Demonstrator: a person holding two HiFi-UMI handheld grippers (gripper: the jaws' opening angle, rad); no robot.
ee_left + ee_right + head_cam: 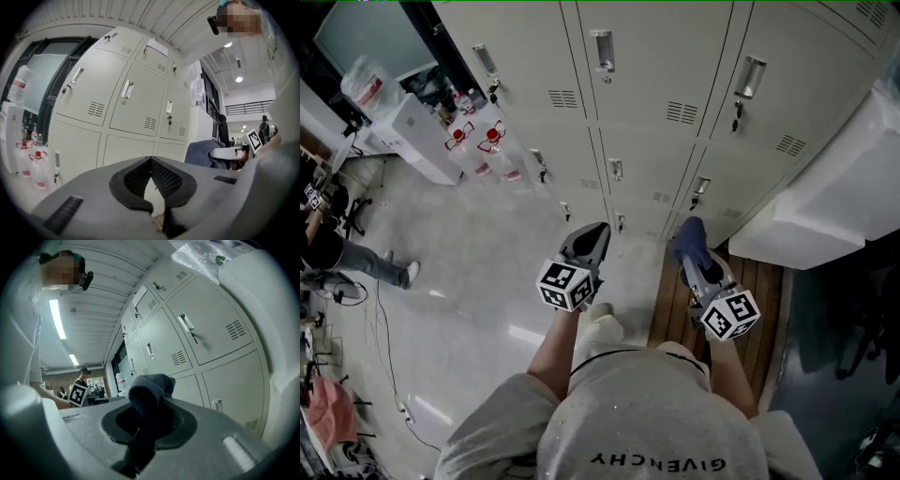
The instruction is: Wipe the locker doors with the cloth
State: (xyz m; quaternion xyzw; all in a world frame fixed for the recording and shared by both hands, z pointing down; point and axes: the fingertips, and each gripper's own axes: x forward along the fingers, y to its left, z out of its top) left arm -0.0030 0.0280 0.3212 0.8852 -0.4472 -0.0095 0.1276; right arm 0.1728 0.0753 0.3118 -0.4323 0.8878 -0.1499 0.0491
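A bank of pale grey locker doors [656,103] fills the top of the head view, with handles and vent slots. My right gripper [689,246] is shut on a dark blue cloth [688,234], whose bunched end pokes out past the jaws [151,389]. It hovers a short way in front of the lowest locker row. My left gripper [591,240] is shut with nothing in it; its jaw tips meet [151,161]. It hangs beside the right one, also short of the doors [126,103].
A wooden slatted platform [675,300] lies under the right gripper. A white padded object [834,187] juts out at right. Water bottles [483,145] and a white box stand at the lockers' left end. A seated person [337,253] is at far left.
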